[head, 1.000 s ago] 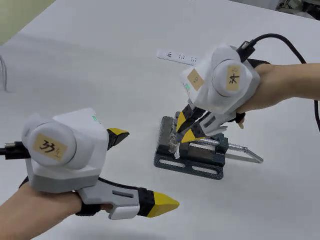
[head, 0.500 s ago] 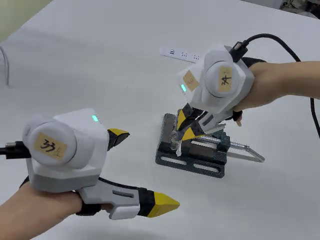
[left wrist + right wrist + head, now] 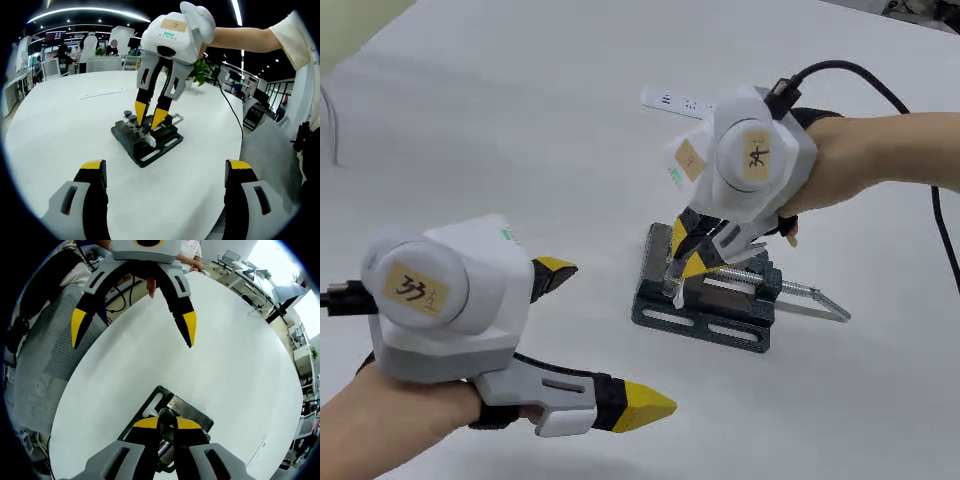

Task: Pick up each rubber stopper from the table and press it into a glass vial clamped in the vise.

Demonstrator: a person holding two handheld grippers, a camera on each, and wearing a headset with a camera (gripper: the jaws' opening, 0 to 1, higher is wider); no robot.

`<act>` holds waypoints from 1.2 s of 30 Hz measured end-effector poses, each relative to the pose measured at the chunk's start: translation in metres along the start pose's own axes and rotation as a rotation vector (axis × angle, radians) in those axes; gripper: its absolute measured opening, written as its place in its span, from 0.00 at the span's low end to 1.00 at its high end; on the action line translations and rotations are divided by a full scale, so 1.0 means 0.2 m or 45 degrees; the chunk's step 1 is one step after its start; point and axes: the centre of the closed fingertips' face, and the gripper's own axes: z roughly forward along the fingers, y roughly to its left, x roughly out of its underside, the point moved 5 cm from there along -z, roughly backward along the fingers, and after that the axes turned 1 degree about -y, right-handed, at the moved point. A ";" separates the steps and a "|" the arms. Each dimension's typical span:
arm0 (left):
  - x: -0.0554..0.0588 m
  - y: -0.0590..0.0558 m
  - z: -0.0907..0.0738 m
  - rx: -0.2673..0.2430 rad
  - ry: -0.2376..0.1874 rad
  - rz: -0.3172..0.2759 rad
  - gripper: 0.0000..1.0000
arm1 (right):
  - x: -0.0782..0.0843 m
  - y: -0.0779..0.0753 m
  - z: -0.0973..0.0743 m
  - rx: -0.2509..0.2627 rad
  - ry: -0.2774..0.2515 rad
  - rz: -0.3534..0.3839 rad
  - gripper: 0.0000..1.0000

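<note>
Jaws on the right hand-held gripper (image 3: 687, 254) are pinched close together. This hand-held gripper is up over a dark vise (image 3: 700, 325) that sits on the white table (image 3: 470, 120). Its yellow tips point down at the near end of the vise.

In the right gripper view, a dark round rubber stopper (image 3: 166, 415) sits between those tips, so this hand-held gripper is gripping the rubber stopper. The rubber stopper is right at the top of a glass vial (image 3: 150, 140). The glass vial stands in the vise, held at its near end.

In the left gripper view, other vials (image 3: 130, 116) stand in a row in the vise. They have dark tops and are behind the one under the tips. A thin silver handle (image 3: 815, 299) sticks out from the side of the vise.

The left hand-held gripper (image 3: 603, 337) is low and close to the person, well apart from the vise. Its jaws are spread wide with nothing between them. It points toward the vise.

A black cable (image 3: 840, 70) comes out of the back of the right hand-held gripper. A white power strip (image 3: 678, 101) lies flat on the table, behind the vise.
</note>
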 end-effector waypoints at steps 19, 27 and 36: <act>0.00 -0.03 0.01 0.014 0.003 -0.014 0.98 | -0.01 -0.03 0.01 -0.053 0.011 0.116 0.03; 0.00 -0.02 0.02 0.017 0.001 -0.021 0.98 | -0.02 -0.03 0.01 -0.041 0.019 0.263 0.03; 0.00 -0.02 0.02 0.014 -0.007 -0.028 0.97 | -0.01 -0.01 0.00 0.000 -0.003 0.396 0.03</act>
